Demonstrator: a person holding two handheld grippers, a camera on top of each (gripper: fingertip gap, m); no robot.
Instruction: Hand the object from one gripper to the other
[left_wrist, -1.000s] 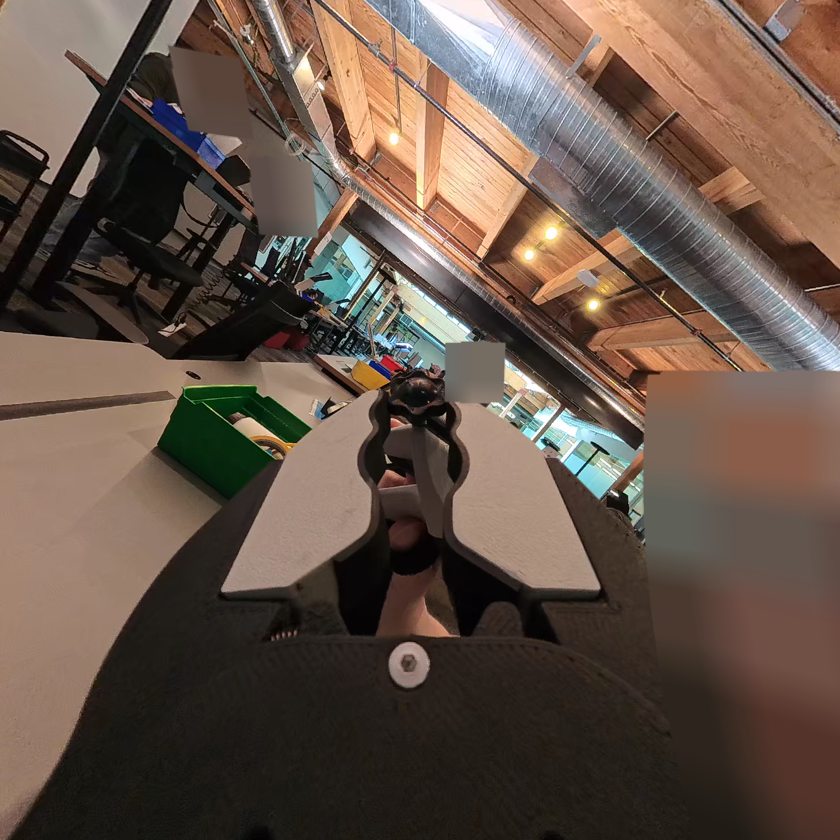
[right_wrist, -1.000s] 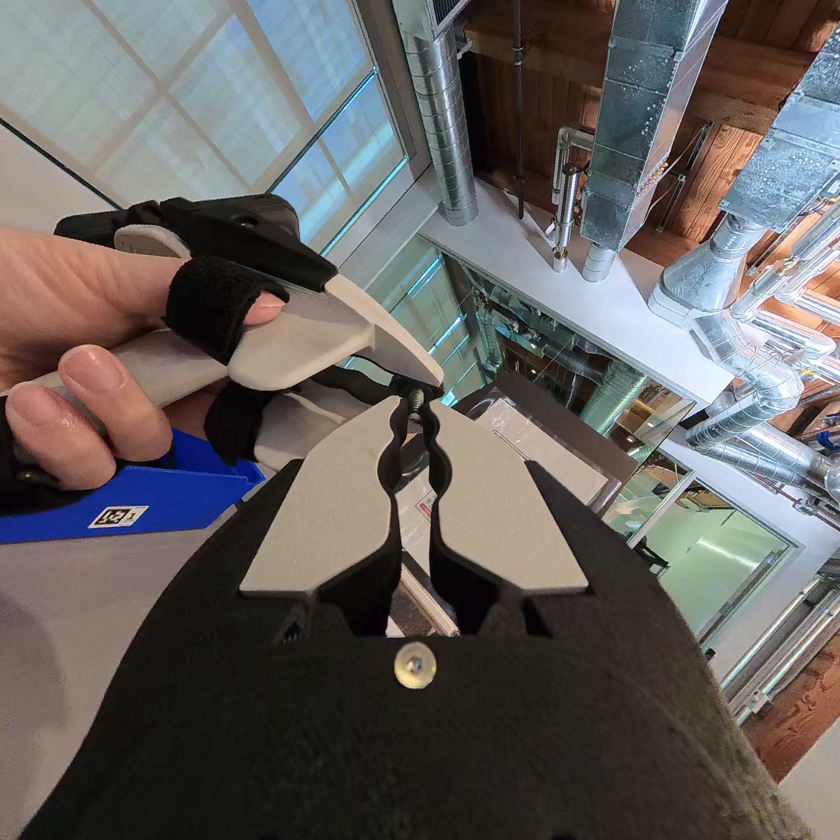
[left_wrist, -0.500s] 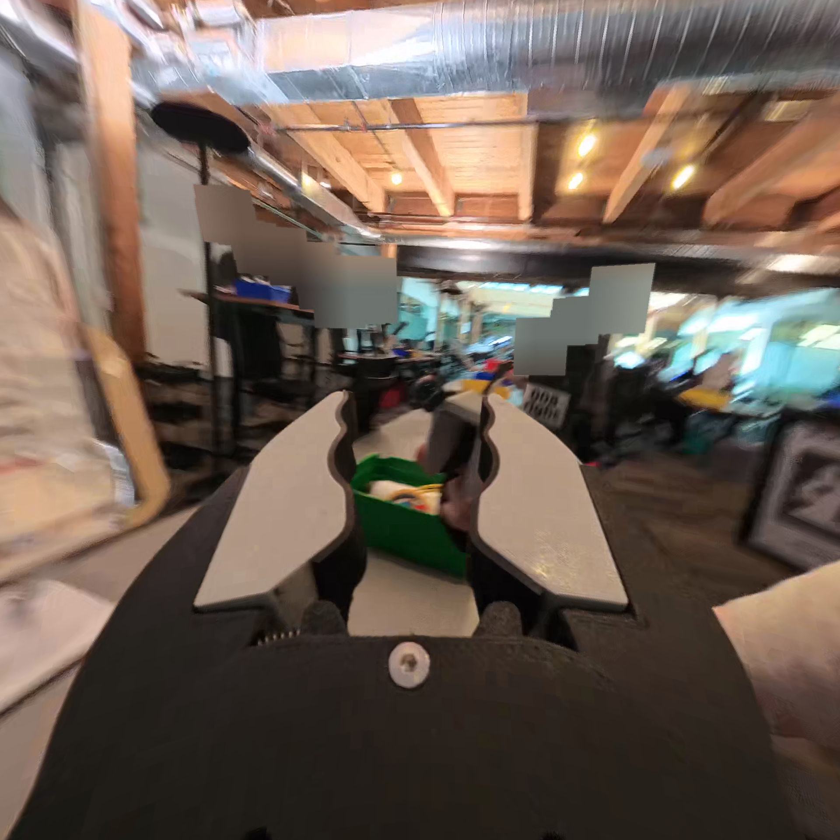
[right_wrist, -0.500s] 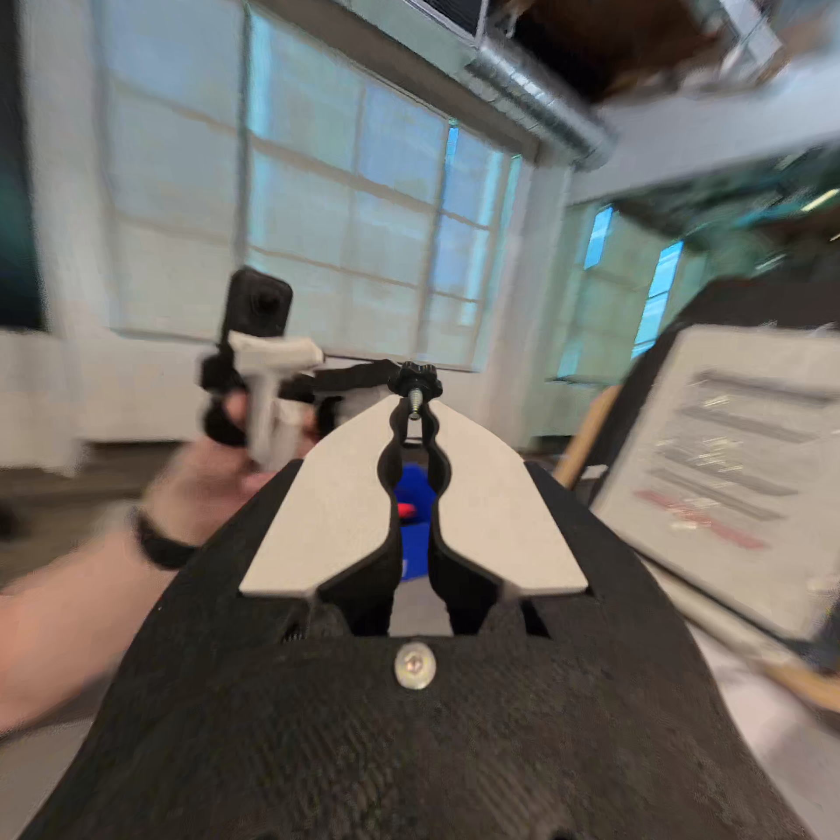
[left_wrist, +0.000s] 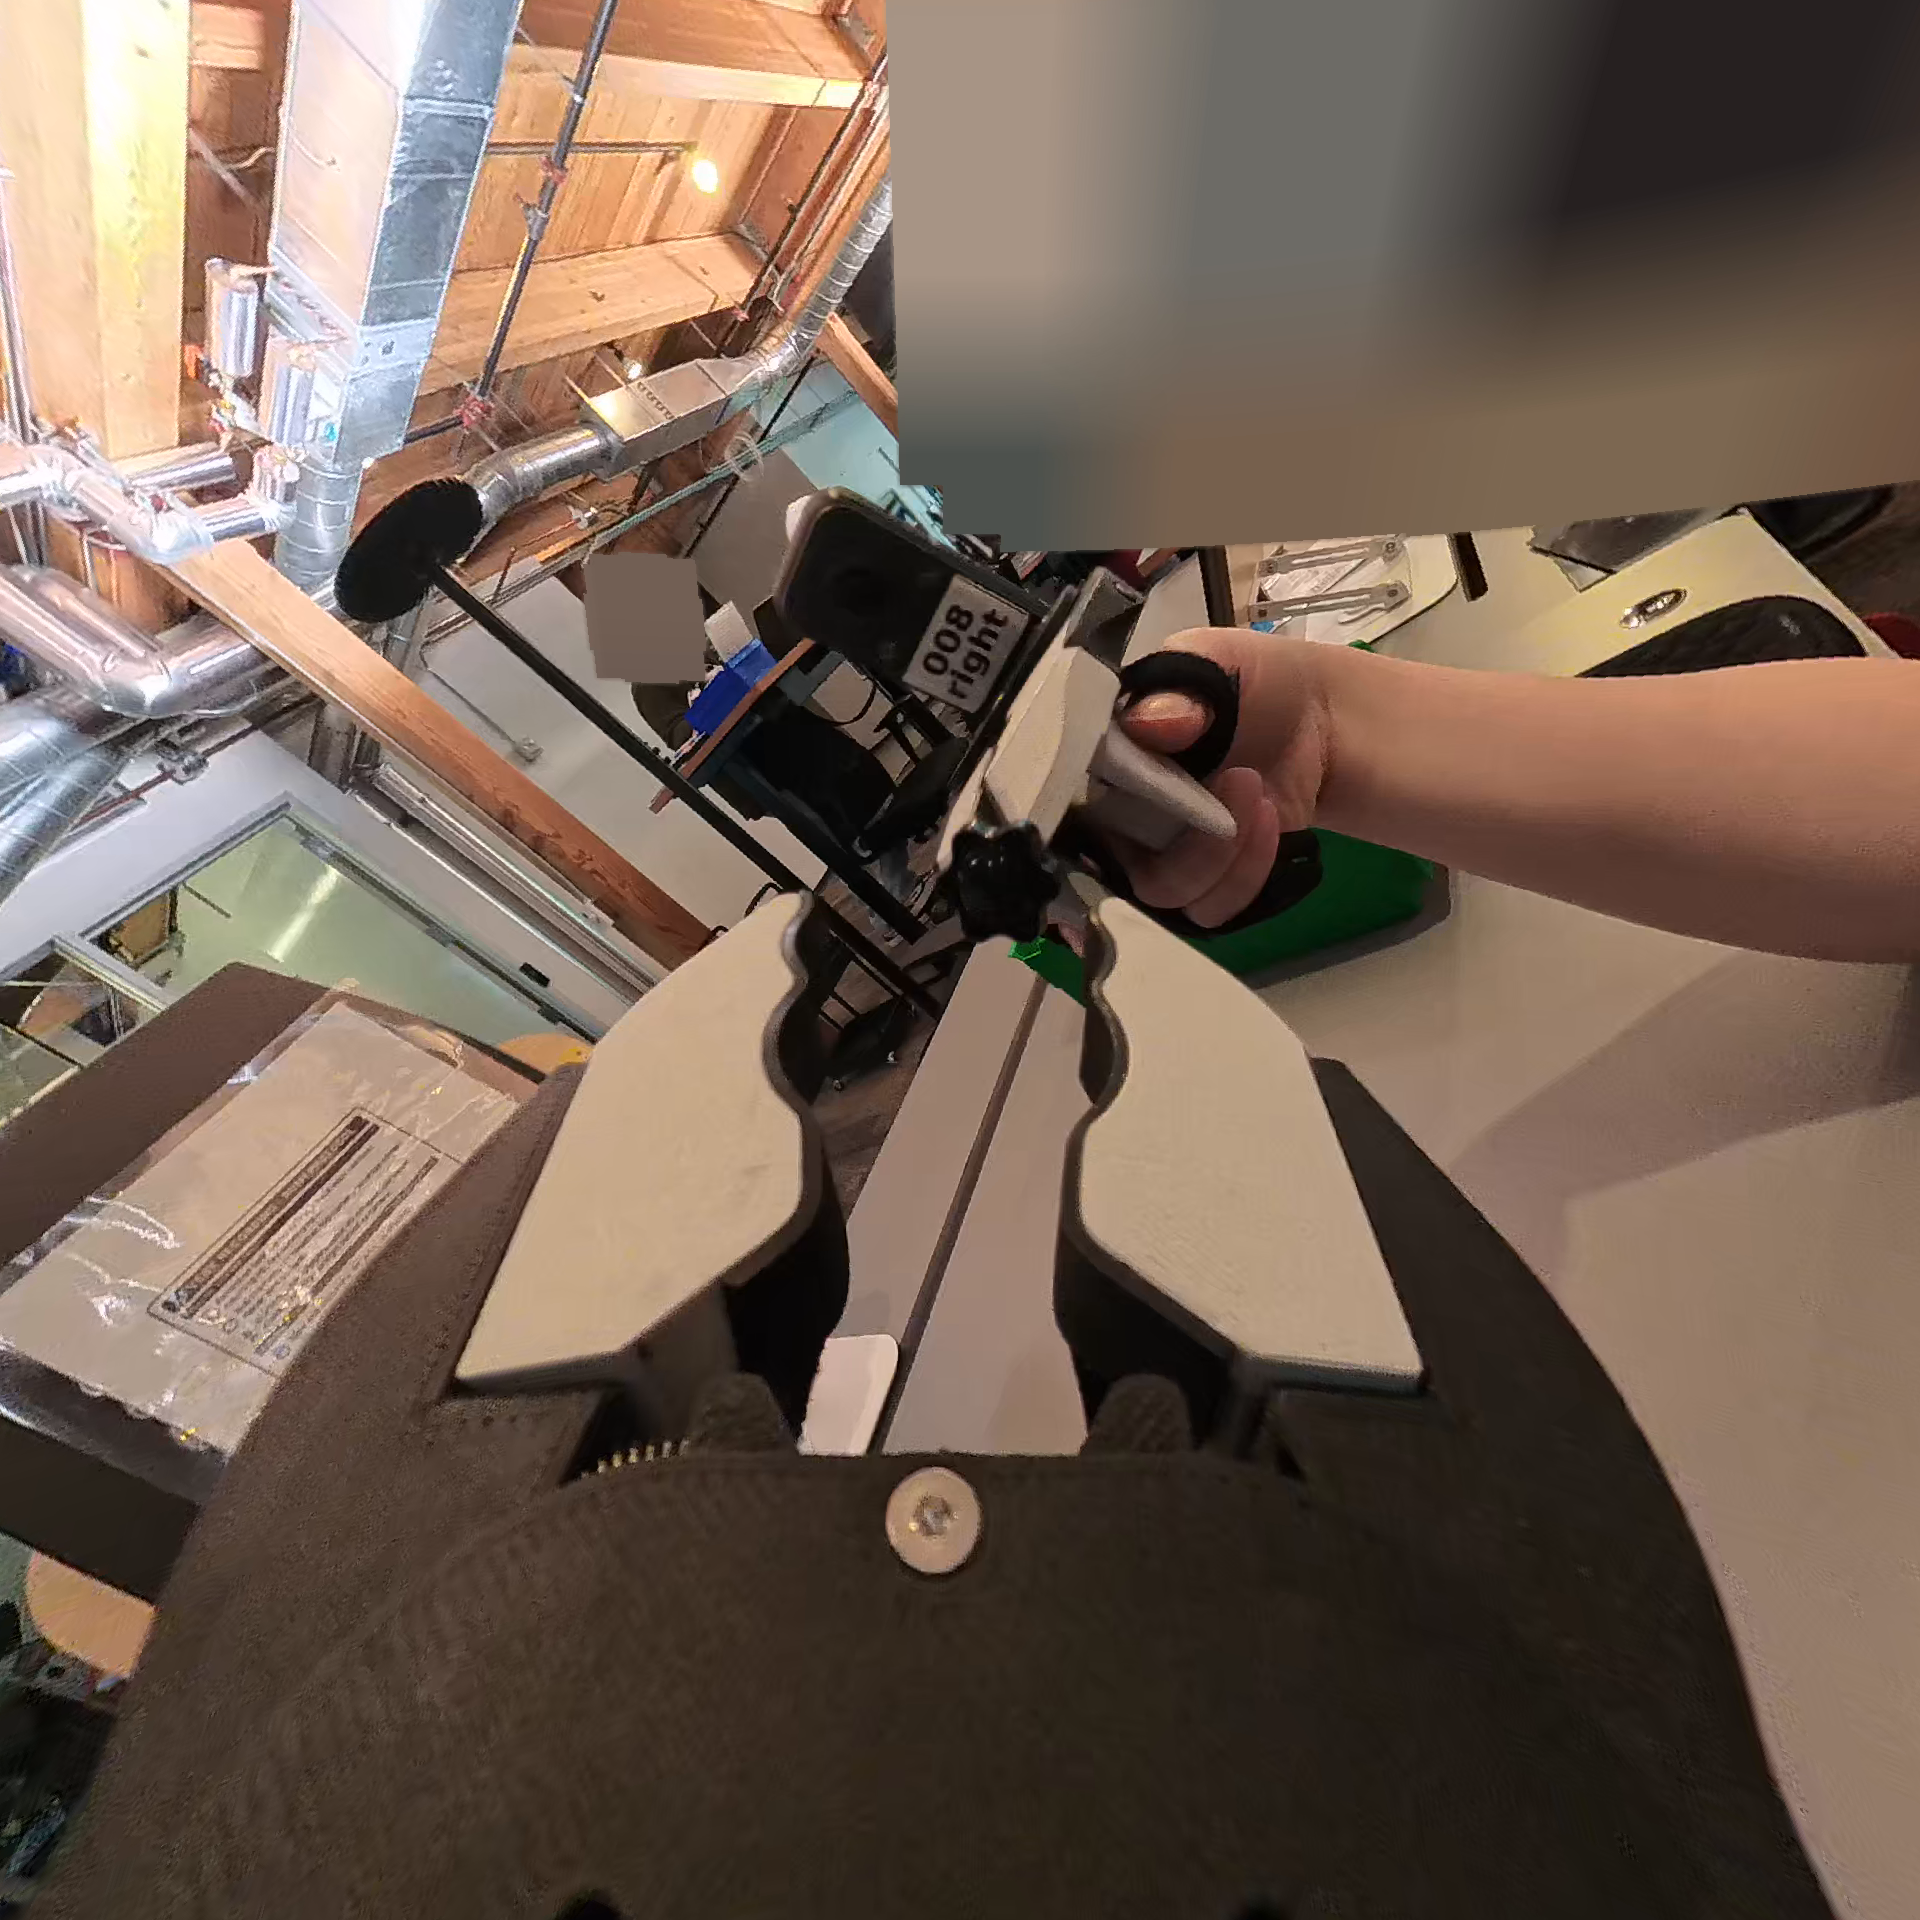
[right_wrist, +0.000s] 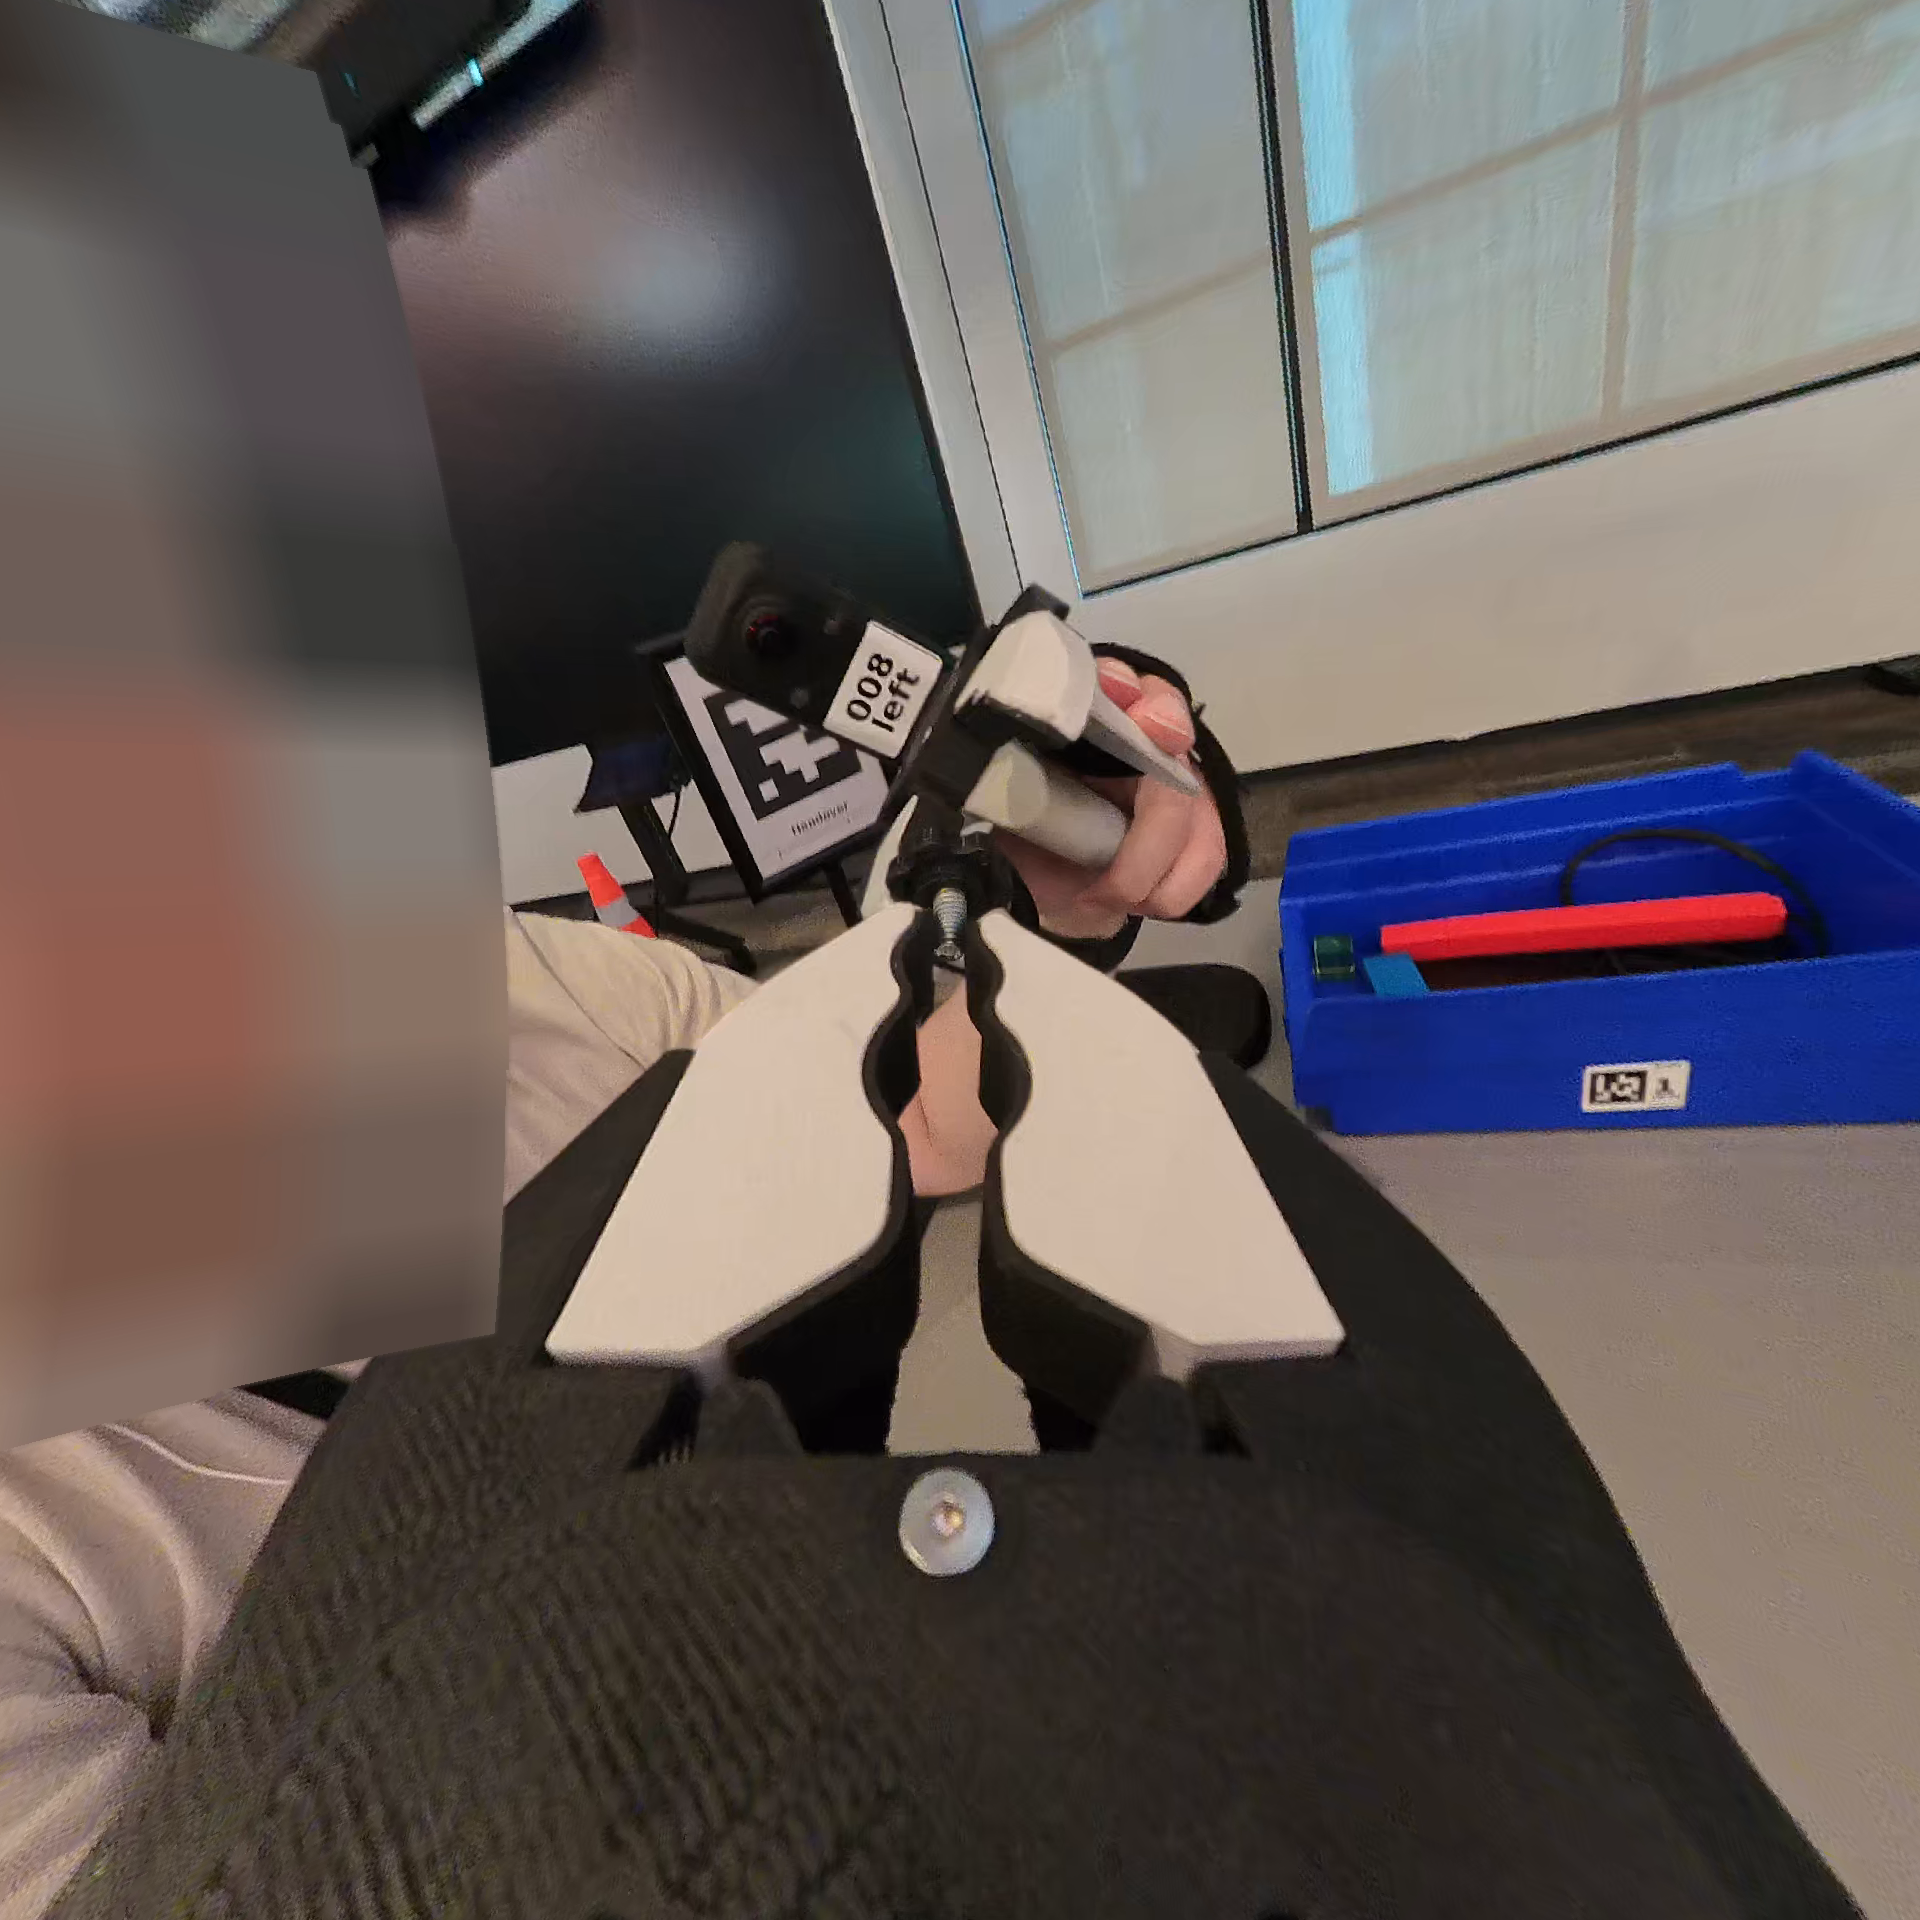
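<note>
Left gripper (left_wrist: 940, 920), grey-faced fingers on a black body: jaws apart, nothing between them; the tabletop (left_wrist: 1558, 1143), pale grey, shows through the gap.

Object (right_wrist: 948, 914), a black star-shaped knob on a short threaded metal screw: in the left wrist view it sits just ahead of the open fingertips; in the right wrist view its screw is pinched at the very tips.

Right gripper (right_wrist: 940, 930), same build: jaws clamped on the screw.

Blue plastic bin (right_wrist: 1558, 1049): on the tabletop, well apart.

Handling advice: bring the open jaws squarely around the knob; close firmly before the right releases, since the hold looks slight.
</note>
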